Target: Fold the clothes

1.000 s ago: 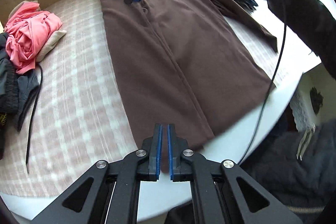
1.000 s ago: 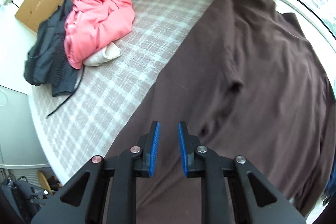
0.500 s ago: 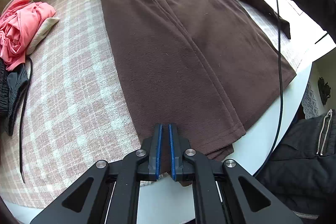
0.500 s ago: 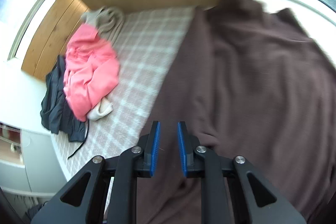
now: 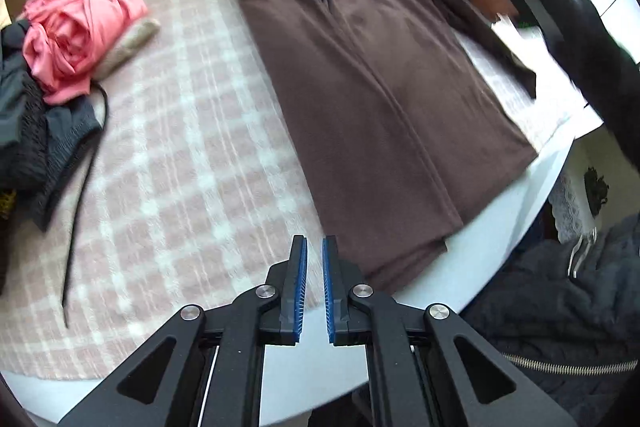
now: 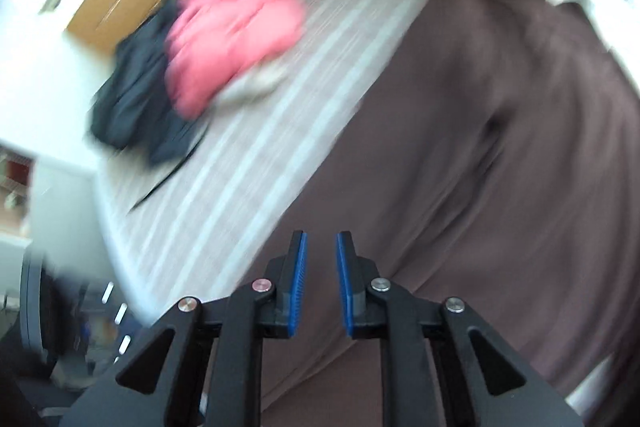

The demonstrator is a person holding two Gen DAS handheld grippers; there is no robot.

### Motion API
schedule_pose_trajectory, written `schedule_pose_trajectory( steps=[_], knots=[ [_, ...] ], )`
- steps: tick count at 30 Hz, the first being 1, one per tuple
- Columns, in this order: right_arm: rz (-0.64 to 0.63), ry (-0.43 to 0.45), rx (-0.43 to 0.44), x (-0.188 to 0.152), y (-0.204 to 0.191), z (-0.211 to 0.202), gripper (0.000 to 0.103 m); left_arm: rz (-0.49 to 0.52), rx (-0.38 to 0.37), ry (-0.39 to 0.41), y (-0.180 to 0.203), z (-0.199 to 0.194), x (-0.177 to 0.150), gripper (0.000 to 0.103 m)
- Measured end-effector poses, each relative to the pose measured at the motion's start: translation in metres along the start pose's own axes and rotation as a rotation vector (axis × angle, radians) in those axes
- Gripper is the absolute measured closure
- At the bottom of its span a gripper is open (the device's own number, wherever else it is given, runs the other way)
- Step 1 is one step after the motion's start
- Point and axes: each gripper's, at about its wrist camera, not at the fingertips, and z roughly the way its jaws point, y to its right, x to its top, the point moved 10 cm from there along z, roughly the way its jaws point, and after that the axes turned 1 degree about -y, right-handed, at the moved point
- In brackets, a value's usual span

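Brown garment (image 5: 376, 99): spread flat along the right half of the checked blanket (image 5: 180, 167), hem toward five o'clock at the table edge.
Left gripper (image 5: 314, 259): jaws a narrow slit apart, empty, above the blanket beside the hem.
Right gripper (image 6: 321, 259): jaws narrow, empty, above the brown cloth.
Pink garment (image 5: 76, 31): heaped at ten o'clock.
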Motion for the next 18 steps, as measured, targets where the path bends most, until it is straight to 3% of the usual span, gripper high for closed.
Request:
schedule_pose_trajectory(
  steps=[5,10,11,14,18],
  knots=[
    [0.041,-0.018,-0.049,-0.06,-0.017,0.033,0.085,0.122,-0.076,-0.033,0.03,0.027,-0.002,0.095],
    [0.272,0.058,0.07,-0.098,-0.006,0.013,0.085,0.215,-0.078,-0.064,0.038,0.033,-0.019,0.096],
    [0.327,0.113,0.036,-0.104,0.007,0.004,0.085,0.224,-0.077,-0.056,0.036,0.028,-0.017,0.096],
    [0.498,0.237,-0.179,-0.137,0.067,-0.031,0.085,0.251,-0.074,-0.03,0.03,0.014,-0.013,0.096],
    [0.769,0.268,-0.157,-0.199,0.114,-0.038,0.085,0.291,-0.088,-0.004,0.038,0.011,0.003,0.095]
  ],
)
